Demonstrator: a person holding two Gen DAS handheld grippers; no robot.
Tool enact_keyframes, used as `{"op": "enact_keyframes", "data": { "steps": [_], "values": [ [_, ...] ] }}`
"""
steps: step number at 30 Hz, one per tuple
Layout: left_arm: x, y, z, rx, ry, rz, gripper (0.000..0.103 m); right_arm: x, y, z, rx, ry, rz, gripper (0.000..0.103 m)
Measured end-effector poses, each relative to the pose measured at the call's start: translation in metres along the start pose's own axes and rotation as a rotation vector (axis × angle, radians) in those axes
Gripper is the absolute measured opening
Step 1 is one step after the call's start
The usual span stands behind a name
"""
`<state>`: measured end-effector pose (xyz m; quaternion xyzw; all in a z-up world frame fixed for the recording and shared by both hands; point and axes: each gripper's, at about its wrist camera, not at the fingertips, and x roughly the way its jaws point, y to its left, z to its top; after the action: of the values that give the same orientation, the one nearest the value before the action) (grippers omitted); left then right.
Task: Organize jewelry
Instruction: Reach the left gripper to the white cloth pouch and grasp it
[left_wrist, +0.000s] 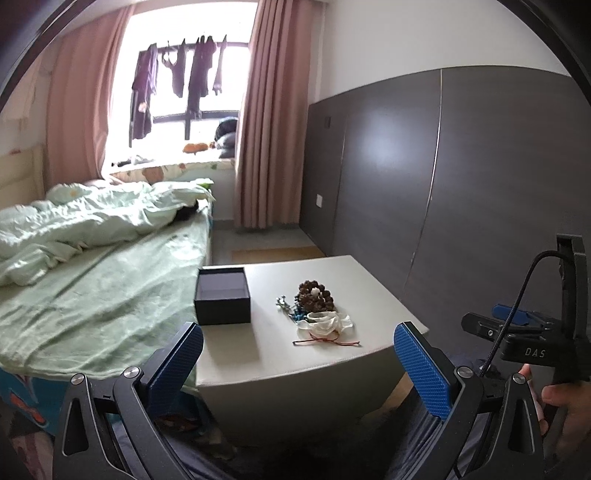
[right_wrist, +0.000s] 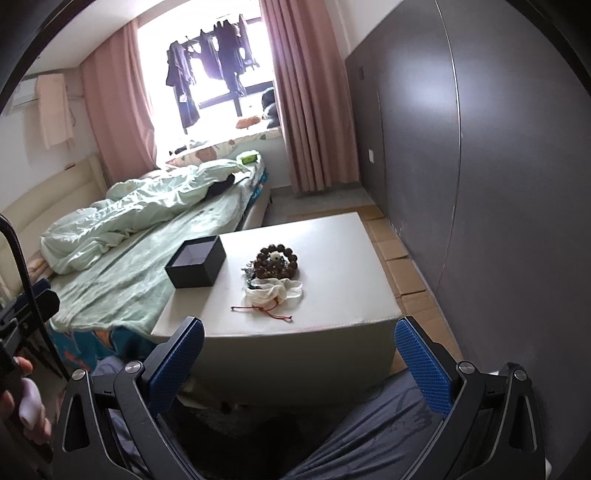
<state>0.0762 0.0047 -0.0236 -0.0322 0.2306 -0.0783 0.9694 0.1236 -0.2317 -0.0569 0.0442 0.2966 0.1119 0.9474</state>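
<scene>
I have both tools held back from the near edge of the desk (left_wrist: 325, 273), none of them touching anything. My left tool (left_wrist: 298, 354) stands wide, its two blue ribbed pads spread with nothing between them; my right tool (right_wrist: 299, 350) stands just as wide and equally empty. In the left view the right tool shows again at the far right edge, gripped by a hand (left_wrist: 565, 402), with a black cable running to it.

The jewelry sits in a small heap near the middle of the desk, ahead of both tools and well apart from their tips. At the back of the heap is a bracelet of brown beads (right_wrist: 277, 263), knobbly and rough, coiled in a ring with one pale bead on top. Just in front of it lies a white bracelet (right_wrist: 273, 291), smooth and milky, looking looped or folded on itself. Nearest to me is a thin red cord (right_wrist: 264, 309), limp and knotted, stretched out across the surface. On the left side of the heap are some small silvery and bluish pieces (left_wrist: 286, 306), too small for me to tell apart.

Left of the heap, near the desk's left edge, stands a black box (left_wrist: 222, 298), square, matte, open at the top, and I see nothing inside it. The desk itself is a pale, smooth block. A bed (left_wrist: 92, 280) with rumpled pale green bedding lies alongside its left.
</scene>
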Motion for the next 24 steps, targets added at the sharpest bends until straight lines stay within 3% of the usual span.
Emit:
{"op": "enact_keyframes", "data": {
  "steps": [3, 12, 24],
  "values": [
    [0.021, 0.009, 0.001, -0.025, 0.031, -0.035, 0.103, 0.016, -0.003, 0.004, 0.002, 0.016, -0.004, 0.103],
    [0.093, 0.01, -0.001, -0.02, 0.15, -0.114, 0.098, 0.069, -0.021, 0.003, 0.043, 0.098, -0.004, 0.086],
    [0.185, 0.0, -0.003, 0.015, 0.3, -0.18, 0.096, 0.135, -0.041, -0.002, 0.066, 0.21, 0.008, 0.086]
  ]
}}
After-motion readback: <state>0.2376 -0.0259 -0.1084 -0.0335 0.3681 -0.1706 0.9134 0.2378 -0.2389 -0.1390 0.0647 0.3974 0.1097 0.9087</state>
